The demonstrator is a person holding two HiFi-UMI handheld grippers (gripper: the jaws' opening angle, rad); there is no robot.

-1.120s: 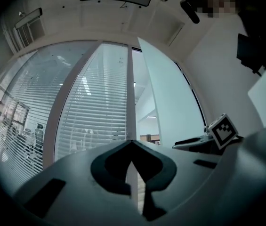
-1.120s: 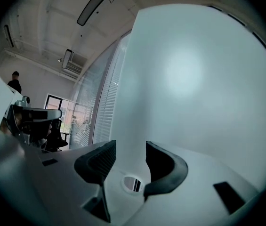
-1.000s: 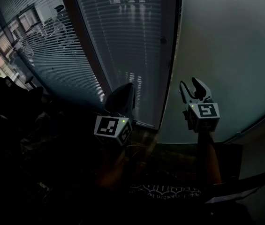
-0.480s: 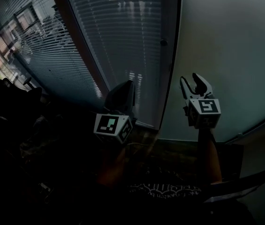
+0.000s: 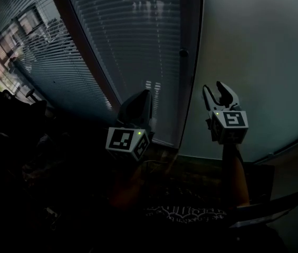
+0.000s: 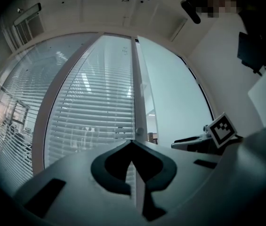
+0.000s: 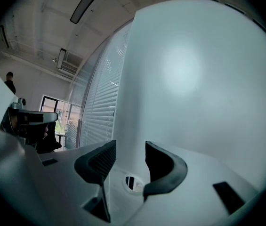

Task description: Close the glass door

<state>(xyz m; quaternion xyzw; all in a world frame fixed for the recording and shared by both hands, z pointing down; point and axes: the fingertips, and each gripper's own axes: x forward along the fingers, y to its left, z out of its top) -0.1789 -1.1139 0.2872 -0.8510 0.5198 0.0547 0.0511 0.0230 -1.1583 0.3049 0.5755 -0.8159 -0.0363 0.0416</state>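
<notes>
Our left claw is clenched, tips pressed together on nothing, and held up before the glass door. The door stands straight ahead of us, slatted blinds showing across it and the pane beside it. A small round fitting sits on the door's dark right edge, above and between our two claws. Our right claw is released, its jaws apart and empty, facing the pale wall just right of that edge. Neither claw touches the door.
</notes>
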